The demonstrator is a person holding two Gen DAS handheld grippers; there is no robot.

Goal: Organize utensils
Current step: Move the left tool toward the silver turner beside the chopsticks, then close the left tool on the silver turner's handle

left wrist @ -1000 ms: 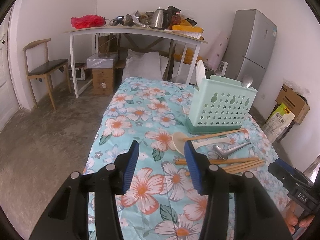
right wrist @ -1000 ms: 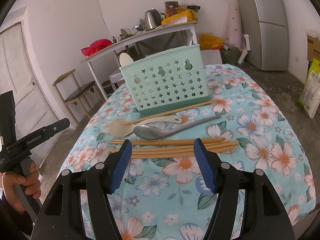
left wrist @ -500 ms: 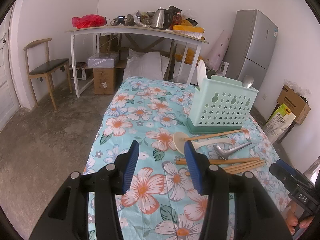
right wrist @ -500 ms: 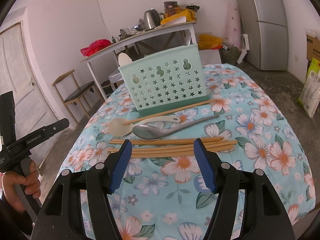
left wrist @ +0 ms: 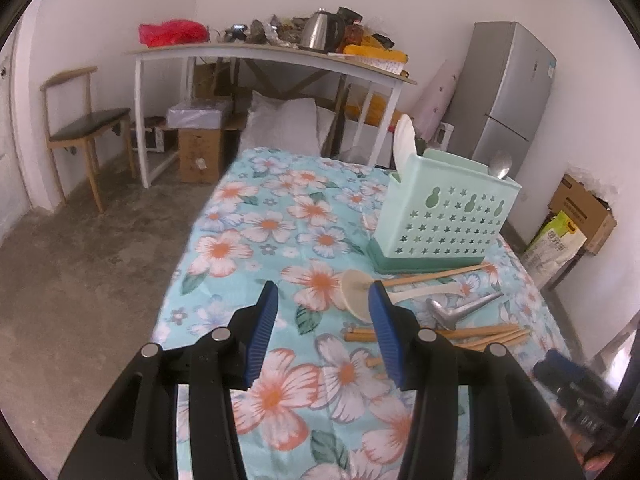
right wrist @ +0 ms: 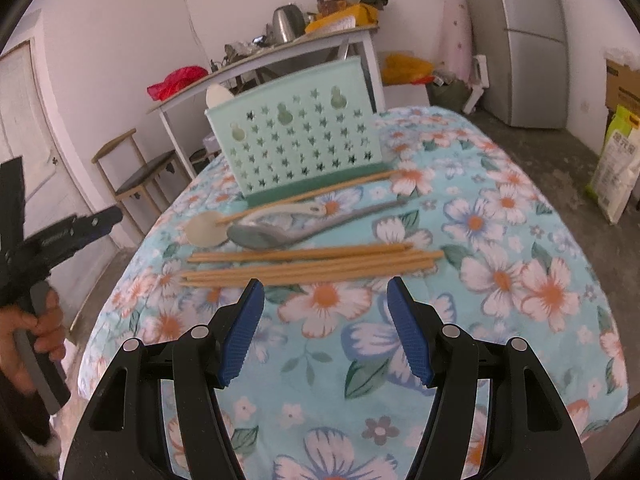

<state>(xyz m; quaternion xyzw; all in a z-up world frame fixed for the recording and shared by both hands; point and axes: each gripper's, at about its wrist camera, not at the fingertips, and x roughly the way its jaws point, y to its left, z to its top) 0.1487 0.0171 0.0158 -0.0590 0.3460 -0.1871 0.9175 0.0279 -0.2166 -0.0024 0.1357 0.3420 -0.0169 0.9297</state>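
Floral table (right wrist: 500,220): chopsticks (right wrist: 312,266) thin, light, stiff, roll-prone; we'd pinch bundle mid-length. Right tongs (right wrist: 324,330) wide, empty; left tongs (left wrist: 323,332) half-open, empty.

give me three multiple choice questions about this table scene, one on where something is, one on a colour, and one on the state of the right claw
1. Where does the metal spoon lie?
A. Between the cream spoon and the chopstick bundle
B. Inside the holder
C. On the floor

2. What colour is the utensil holder?
A. Red
B. Mint green
C. Black

3. What is the right claw doing?
A. Clamped on a chopstick
B. Clamped on the spoon
C. Open, holding nothing

Answers:
1. A, since the metal spoon rests on the floral cloth with the cream spoon just beyond it and the chopsticks nearer the camera.
2. B, since the star-punched walls are pale mint over a darker green base.
3. C, since only cloth shows between the blue pads, with the chopsticks lying just ahead of them.
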